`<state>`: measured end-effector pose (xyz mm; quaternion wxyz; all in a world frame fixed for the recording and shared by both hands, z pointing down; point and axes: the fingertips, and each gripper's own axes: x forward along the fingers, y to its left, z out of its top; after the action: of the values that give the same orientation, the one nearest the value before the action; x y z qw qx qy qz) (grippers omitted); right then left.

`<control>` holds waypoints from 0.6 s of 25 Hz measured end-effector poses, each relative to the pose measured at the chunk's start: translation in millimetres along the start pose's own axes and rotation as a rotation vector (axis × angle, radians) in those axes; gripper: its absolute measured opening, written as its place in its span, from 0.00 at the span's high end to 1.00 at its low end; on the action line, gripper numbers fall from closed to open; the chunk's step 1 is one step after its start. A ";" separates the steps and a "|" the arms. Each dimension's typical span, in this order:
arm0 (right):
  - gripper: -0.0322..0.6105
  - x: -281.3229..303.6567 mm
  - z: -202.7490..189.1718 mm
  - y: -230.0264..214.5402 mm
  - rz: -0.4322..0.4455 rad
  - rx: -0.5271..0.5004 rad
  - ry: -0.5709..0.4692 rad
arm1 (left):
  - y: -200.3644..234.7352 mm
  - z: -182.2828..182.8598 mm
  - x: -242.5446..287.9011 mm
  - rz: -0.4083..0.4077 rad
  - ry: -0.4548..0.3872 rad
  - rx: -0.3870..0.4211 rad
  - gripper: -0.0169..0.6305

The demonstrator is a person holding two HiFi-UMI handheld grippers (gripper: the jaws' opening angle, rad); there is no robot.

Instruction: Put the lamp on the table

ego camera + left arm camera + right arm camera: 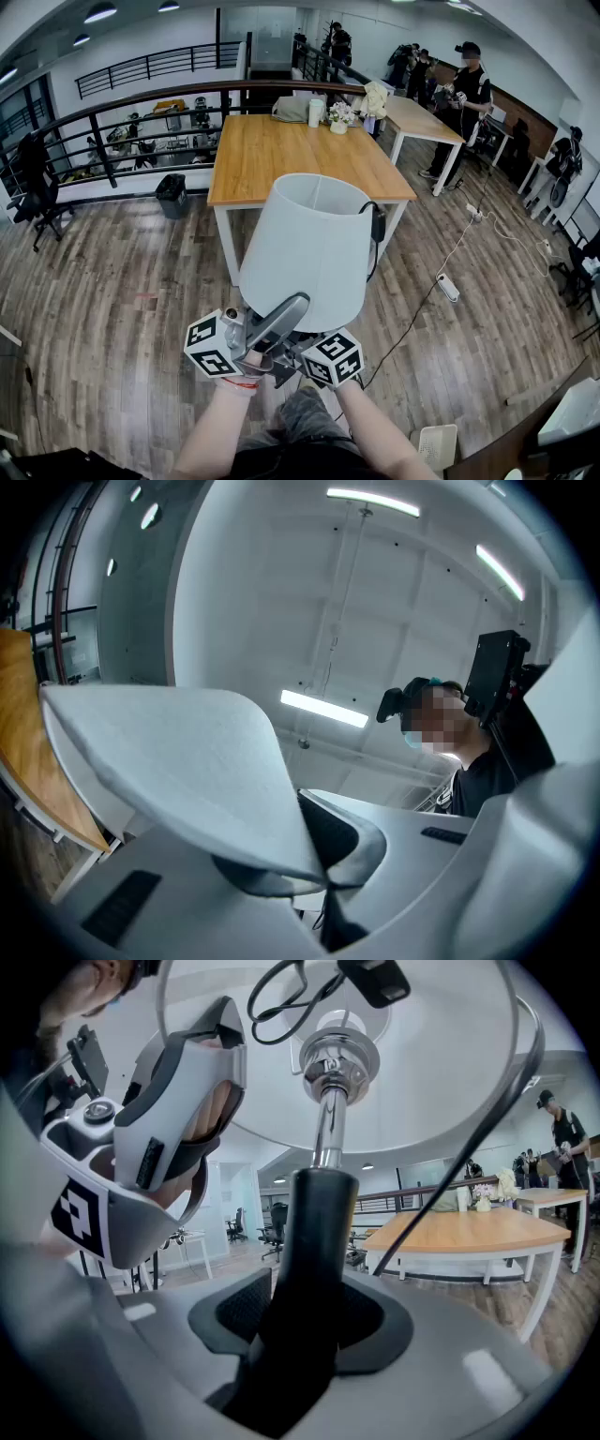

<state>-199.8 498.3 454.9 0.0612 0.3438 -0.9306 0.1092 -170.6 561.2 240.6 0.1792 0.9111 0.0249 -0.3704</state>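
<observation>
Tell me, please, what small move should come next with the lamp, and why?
Probably carry the lamp forward toward the wooden table: it is held short of the near edge, with the right gripper shut on its black stem and the left gripper pinching the rim of its shade.

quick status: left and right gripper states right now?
left gripper: closed on the lampshade rim.
right gripper: closed on the black lamp stem.

Lamp base hidden under shade [307, 246] (head view); stem [307, 1260] bottom behind jaws.
</observation>
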 end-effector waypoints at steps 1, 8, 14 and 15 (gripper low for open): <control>0.64 3.9 1.1 -6.9 0.000 -0.002 0.000 | 7.3 1.0 1.1 -0.001 -0.001 -0.002 0.96; 0.64 33.8 6.6 -71.4 0.004 0.009 0.010 | 81.6 7.0 14.0 0.015 -0.009 -0.027 0.96; 0.64 53.6 19.0 -137.7 -0.001 0.024 0.014 | 150.1 9.1 38.5 0.020 -0.001 -0.046 0.96; 0.64 57.0 22.3 -149.4 0.001 0.023 0.016 | 162.0 11.0 43.3 0.022 -0.005 -0.049 0.96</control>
<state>-146.2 346.6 468.1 0.0648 0.3432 -0.9290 0.1226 -117.7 402.3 253.7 0.2055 0.9056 0.0236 -0.3702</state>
